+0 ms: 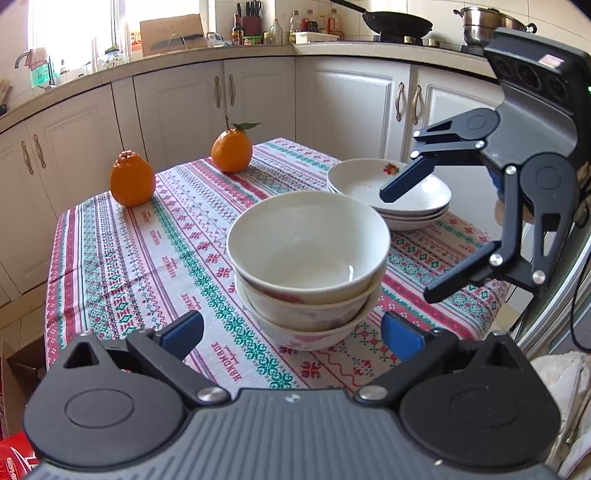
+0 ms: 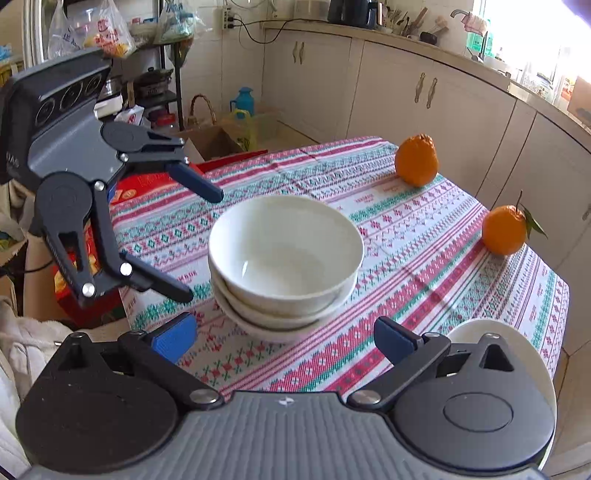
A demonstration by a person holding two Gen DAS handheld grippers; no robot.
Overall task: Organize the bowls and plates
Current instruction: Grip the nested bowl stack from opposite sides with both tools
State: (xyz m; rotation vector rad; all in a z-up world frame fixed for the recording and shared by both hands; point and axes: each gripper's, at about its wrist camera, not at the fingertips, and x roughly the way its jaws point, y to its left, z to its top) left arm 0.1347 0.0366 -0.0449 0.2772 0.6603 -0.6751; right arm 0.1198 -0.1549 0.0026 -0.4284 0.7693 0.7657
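a small tabletop (image 1: 122, 258) stands in a kitchen with cream cabinet doors (image 1: 258, 99) and a pale counter running round behind it. it is covered by a woven cloth with red, green and white patterned stripes. on the counter a black wok (image 1: 397, 22) and a steel pot (image 1: 487, 26) sit on the stove, beside bottles and a knife block.

three glossy white bowls (image 1: 308, 254), round and deep, sit nested upright near the middle of the cloth; the lower ones show faint red floral marks. well apart, nearer the far right edge in the left wrist view, is a stack of shallow white plates (image 1: 369, 181), the top one with a small red flower print. two oranges, one plain (image 1: 132, 179) and one with a stem and leaf (image 1: 231, 150), stand near the far edge.

the left tool (image 1: 291, 330) is spread wide just before the bowls, holding nothing. the right tool (image 2: 286, 338) is also wide and holds nothing, hovering above the plates with its fingers towards the bowls.
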